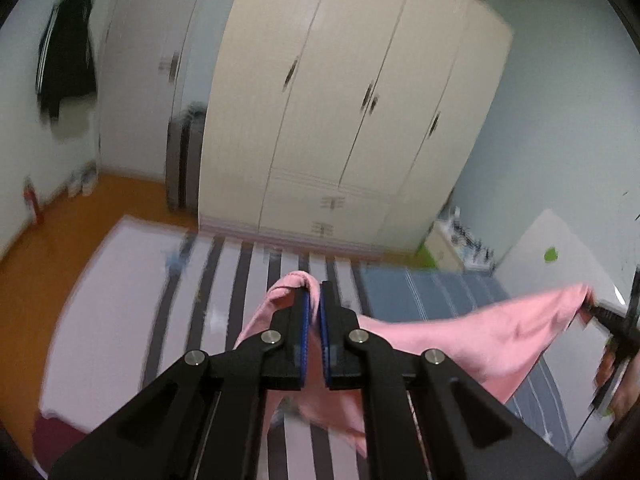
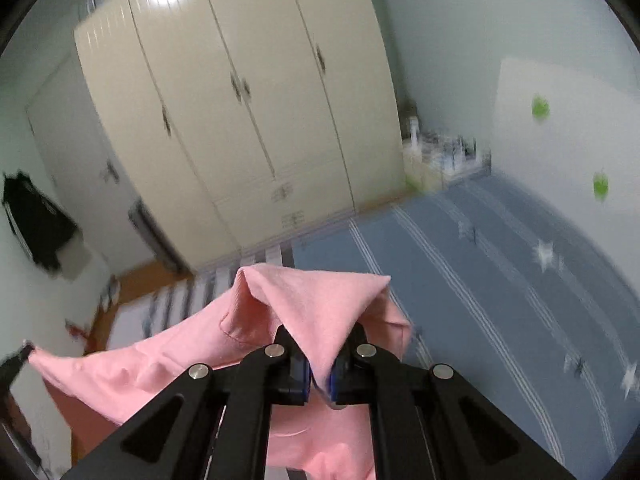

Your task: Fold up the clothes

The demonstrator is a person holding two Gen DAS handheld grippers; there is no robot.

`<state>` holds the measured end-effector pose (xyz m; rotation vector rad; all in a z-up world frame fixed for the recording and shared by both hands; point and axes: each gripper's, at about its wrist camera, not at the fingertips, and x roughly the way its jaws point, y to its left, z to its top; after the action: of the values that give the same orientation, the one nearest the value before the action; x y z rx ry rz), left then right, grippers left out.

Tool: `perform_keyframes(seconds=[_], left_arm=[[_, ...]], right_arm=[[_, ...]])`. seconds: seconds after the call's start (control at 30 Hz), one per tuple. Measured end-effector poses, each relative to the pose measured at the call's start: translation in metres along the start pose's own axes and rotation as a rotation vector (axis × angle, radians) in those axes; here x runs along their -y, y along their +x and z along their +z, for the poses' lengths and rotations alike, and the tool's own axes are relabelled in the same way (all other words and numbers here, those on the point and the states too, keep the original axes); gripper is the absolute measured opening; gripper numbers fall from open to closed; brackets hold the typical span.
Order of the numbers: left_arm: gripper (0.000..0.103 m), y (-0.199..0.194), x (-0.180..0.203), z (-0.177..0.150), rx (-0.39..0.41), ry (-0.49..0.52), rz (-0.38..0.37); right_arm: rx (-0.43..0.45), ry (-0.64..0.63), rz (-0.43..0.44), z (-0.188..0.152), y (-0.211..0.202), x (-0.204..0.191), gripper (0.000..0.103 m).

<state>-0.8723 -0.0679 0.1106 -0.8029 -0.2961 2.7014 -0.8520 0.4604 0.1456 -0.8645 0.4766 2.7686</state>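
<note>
A pink garment point(image 1: 472, 340) hangs stretched in the air between my two grippers, above the bed. My left gripper point(image 1: 314, 296) is shut on one corner of it, with cloth bunched over the fingertips. My right gripper point(image 2: 320, 344) is shut on the other corner, and the pink garment point(image 2: 312, 308) drapes over its fingers, hiding the tips. The right gripper also shows at the right edge of the left wrist view point(image 1: 616, 320). The left gripper shows at the left edge of the right wrist view point(image 2: 16, 360).
A bed lies below, with a black-and-white striped sheet point(image 1: 224, 280) and a blue striped cover point(image 2: 500, 280). A cream wardrobe point(image 1: 340, 100) stands beyond the bed. An orange floor point(image 1: 60, 232) is at left. A dark jacket point(image 1: 66, 68) hangs on the left wall.
</note>
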Motion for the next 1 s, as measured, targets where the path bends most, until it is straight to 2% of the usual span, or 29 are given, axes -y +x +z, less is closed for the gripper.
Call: perform_keyframes(seconds=[0.03, 0.13, 0.2, 0.23, 0.3, 0.37, 0.5, 0.53, 0.63, 0.73, 0.83, 0.9, 0.93, 1.0], left_arm=[[0.003, -0.016, 0.013, 0.026, 0.054, 0.022, -0.010], [0.003, -0.064, 0.035, 0.068, 0.158, 0.064, -0.053], [0.003, -0.087, 0.037, 0.068, 0.185, 0.076, -0.086], [0.003, -0.099, 0.035, 0.058, 0.191, 0.090, -0.095], [0.003, -0.117, 0.024, 0.019, 0.164, 0.105, -0.105], [0.003, -0.125, 0.008, -0.038, 0.093, 0.082, -0.113], [0.003, -0.136, -0.016, -0.173, -0.066, 0.002, -0.113], [0.003, -0.135, -0.023, -0.218, -0.131, -0.042, -0.124], [0.003, -0.115, -0.032, -0.341, -0.342, -0.137, -0.093], [0.003, -0.095, -0.037, -0.457, -0.520, -0.171, -0.006], [0.003, -0.077, -0.048, -0.550, -0.667, -0.202, 0.099], [0.003, -0.067, -0.054, -0.590, -0.718, -0.211, 0.153], [0.003, -0.065, -0.060, -0.609, -0.745, -0.211, 0.209], [0.004, -0.068, -0.066, -0.622, -0.742, -0.209, 0.236]], right_arm=[[0.054, -0.007, 0.014, 0.036, -0.014, -0.009, 0.005], [0.167, -0.054, 0.061, 0.112, -0.057, -0.031, 0.005], [0.202, -0.099, 0.094, 0.128, -0.077, -0.037, 0.005], [0.202, -0.128, 0.103, 0.125, -0.081, -0.038, 0.005], [0.166, -0.193, 0.120, 0.106, -0.081, -0.035, 0.005], [0.080, -0.234, 0.127, 0.068, -0.065, -0.020, 0.005], [-0.133, -0.248, 0.101, -0.045, -0.021, 0.042, 0.005], [-0.203, -0.244, 0.084, -0.083, -0.004, 0.062, 0.005], [-0.392, -0.209, 0.043, -0.181, 0.049, 0.112, 0.005], [-0.566, -0.206, -0.034, -0.283, 0.098, 0.157, 0.005], [-0.686, -0.219, -0.110, -0.379, 0.133, 0.182, 0.006], [-0.726, -0.233, -0.149, -0.429, 0.141, 0.188, 0.006], [-0.737, -0.225, -0.158, -0.449, 0.139, 0.191, 0.007], [-0.727, -0.200, -0.172, -0.473, 0.129, 0.196, 0.011]])
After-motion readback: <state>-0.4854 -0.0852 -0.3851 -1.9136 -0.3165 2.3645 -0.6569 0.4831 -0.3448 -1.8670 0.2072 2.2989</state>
